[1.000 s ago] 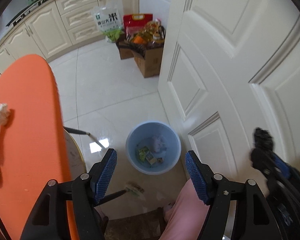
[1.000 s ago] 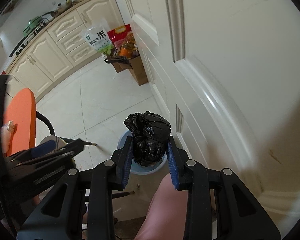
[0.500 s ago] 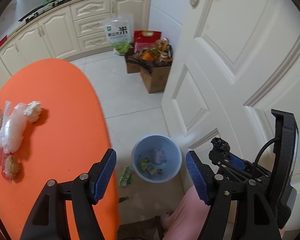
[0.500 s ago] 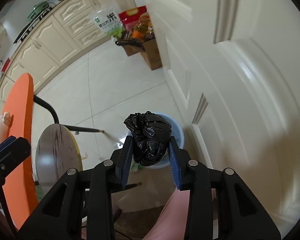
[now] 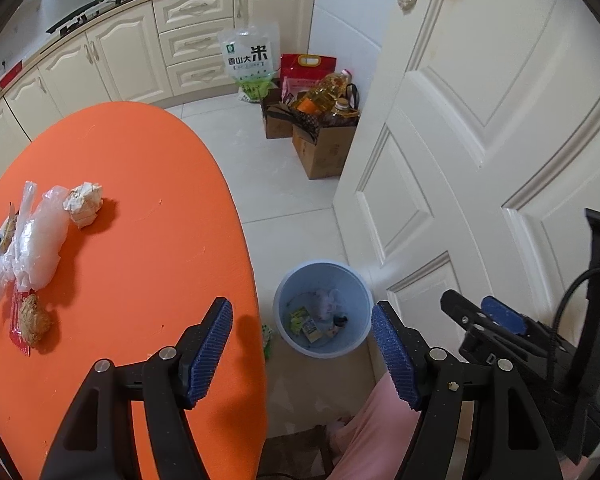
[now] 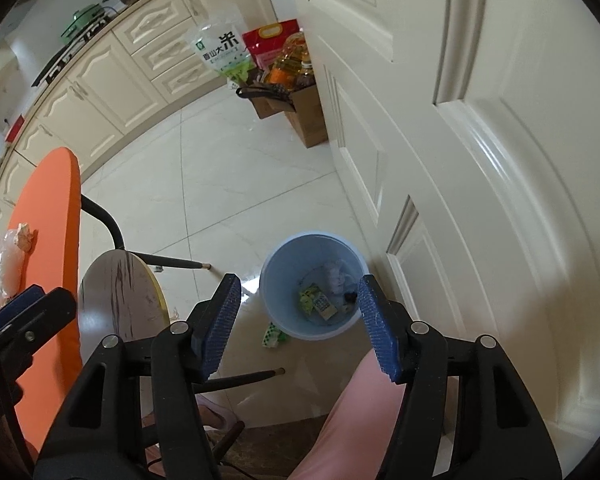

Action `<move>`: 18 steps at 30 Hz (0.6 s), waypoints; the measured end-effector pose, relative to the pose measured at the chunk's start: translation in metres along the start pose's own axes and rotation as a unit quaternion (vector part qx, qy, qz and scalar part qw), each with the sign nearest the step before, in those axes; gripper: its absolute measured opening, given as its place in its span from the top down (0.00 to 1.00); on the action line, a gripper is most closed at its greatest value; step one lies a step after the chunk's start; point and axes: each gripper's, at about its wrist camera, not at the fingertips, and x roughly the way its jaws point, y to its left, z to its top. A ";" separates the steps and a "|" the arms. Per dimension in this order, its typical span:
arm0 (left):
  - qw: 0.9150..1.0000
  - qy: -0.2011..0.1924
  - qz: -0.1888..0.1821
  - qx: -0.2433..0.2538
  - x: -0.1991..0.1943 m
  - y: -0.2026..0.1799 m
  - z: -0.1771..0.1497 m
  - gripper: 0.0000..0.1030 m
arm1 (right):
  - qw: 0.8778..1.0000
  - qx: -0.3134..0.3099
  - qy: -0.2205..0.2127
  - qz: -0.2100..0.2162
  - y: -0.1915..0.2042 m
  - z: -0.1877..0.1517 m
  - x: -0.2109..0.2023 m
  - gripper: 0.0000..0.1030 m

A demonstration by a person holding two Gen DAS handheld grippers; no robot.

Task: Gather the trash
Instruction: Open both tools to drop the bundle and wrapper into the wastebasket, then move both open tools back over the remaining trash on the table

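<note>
1 bin point(image 5: 290, 292), 2 cardboard boxes point(image 5: 324, 152), 1 table point(image 5: 140, 240).

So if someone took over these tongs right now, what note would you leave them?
Left tongs: open, empty, above the table's edge.
Right tongs: jaws opening, nothing between them, over the blue bin by the door.
Done: the bin holds wrappers, tissue and a small dark piece.
Left: on the table, a paper wad, clear plastic bags and food scraps; on the floor beside the bin, a green wrapper.
</note>
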 end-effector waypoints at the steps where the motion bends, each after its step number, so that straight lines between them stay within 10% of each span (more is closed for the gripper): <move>1: 1.000 0.001 -0.001 0.001 -0.002 0.000 0.000 0.34 | 1.000 -0.002 -0.003 -0.003 0.002 -0.002 -0.004 0.44; 18: 0.995 -0.070 0.028 -0.059 -0.083 0.063 -0.061 0.26 | 0.990 -0.092 -0.098 0.035 0.095 -0.037 -0.090 0.31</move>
